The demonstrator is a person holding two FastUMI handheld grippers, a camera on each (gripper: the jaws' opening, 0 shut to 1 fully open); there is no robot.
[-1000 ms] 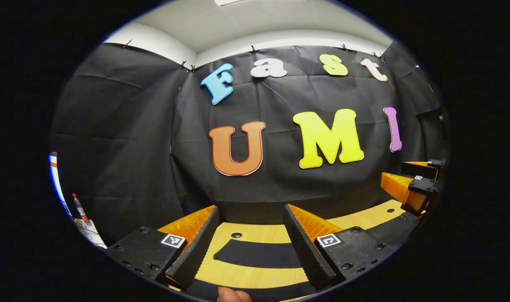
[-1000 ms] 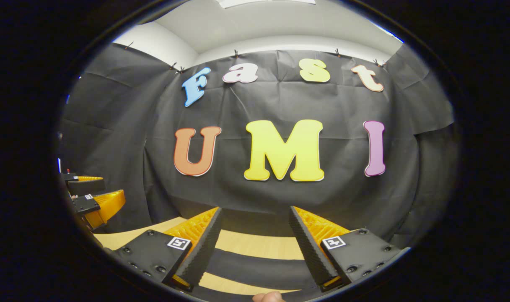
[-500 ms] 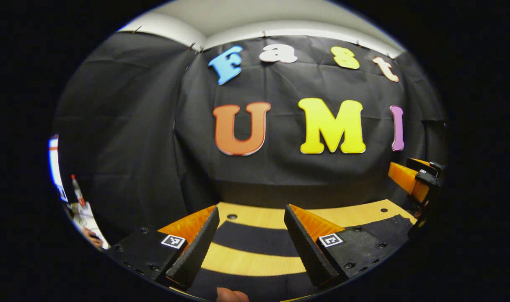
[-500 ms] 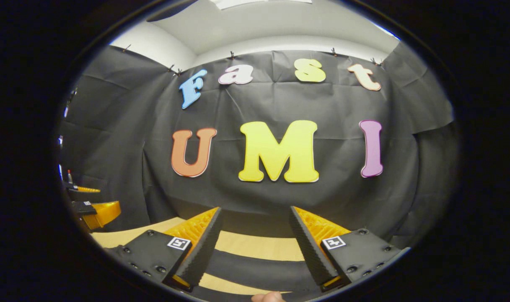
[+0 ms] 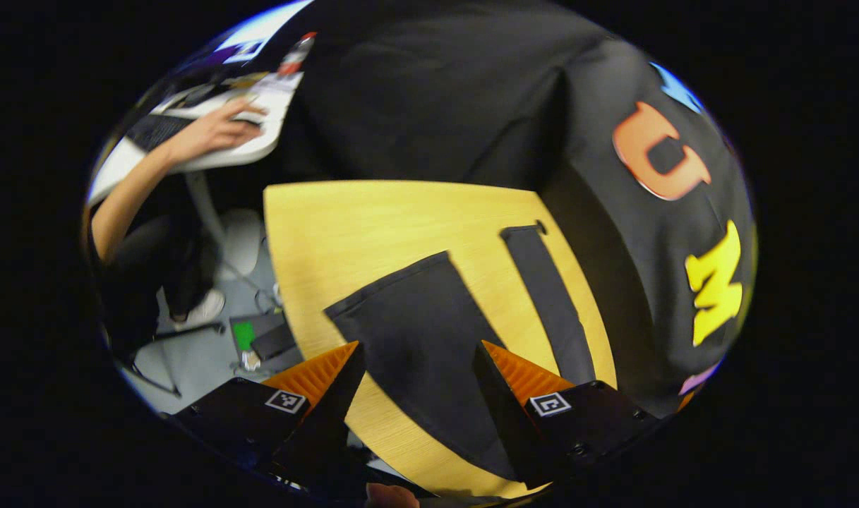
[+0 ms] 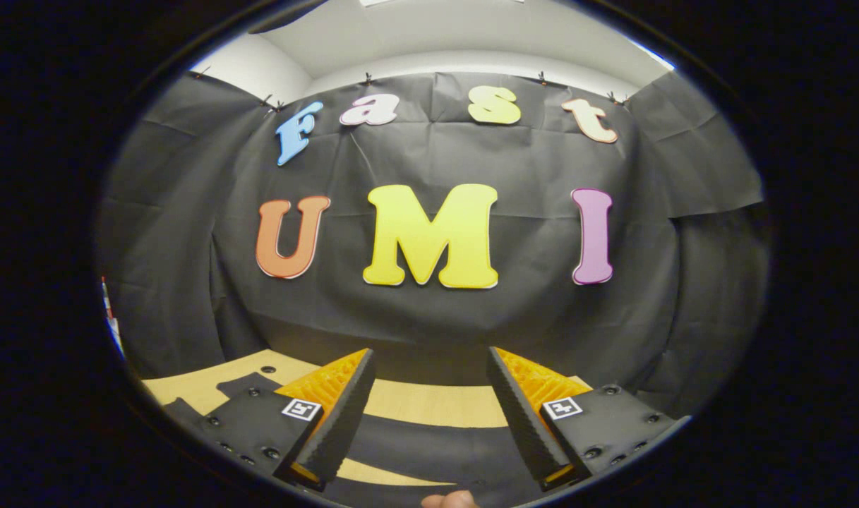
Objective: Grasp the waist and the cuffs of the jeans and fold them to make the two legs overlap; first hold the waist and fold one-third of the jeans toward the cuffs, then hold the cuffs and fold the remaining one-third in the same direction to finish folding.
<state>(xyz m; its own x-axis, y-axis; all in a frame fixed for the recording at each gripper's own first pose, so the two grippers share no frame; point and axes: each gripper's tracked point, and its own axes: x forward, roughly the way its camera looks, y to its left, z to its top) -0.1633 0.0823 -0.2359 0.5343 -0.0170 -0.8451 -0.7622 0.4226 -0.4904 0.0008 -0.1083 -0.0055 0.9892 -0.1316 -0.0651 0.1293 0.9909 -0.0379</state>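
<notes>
Two grippers, both wide open, holding nothing. Left gripper (image 5: 415, 416): above the wooden worktop (image 5: 373, 226), over one leg of the dark jeans (image 5: 429, 339), which lie flat with legs apart. Right gripper (image 6: 429, 416): low over the jeans (image 6: 415, 448), facing the booth wall.

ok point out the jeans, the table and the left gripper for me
jeans (image 5: 422, 331), left gripper view, on the wide leg near its cuff
table (image 5: 358, 233), left gripper view, on bare wood beyond the cuff
left gripper (image 5: 418, 413), left gripper view, midway between its open fingertips
</notes>
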